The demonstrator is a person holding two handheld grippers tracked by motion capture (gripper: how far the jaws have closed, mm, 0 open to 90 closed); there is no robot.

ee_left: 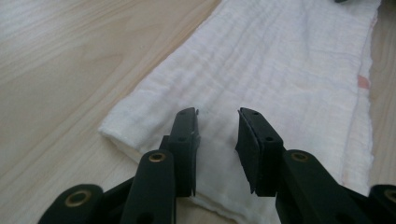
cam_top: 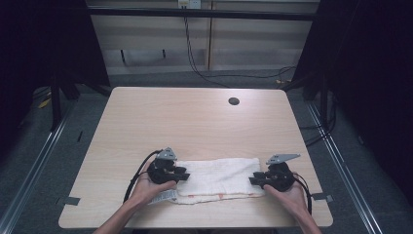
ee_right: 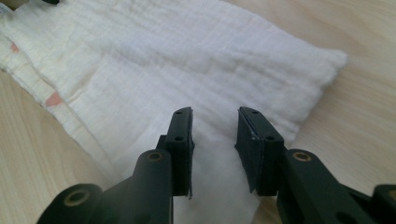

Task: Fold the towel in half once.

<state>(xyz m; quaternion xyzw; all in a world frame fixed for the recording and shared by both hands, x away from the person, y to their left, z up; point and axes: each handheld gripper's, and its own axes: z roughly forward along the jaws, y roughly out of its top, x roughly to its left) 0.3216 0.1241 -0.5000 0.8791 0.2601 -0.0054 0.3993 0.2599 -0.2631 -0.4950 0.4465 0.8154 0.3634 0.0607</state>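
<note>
Soft, even light falls on the tabletop [cam_top: 195, 122]; surroundings are dark; the close jaws are blurred, shadows faint.

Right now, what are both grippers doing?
Left gripper: open, over the folded white cloth towel, holding nothing.
Right gripper: open, over it too.

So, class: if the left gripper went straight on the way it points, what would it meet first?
Probably the folded white cloth towel; the left gripper, jaws apart, already hangs over its near end.
</note>
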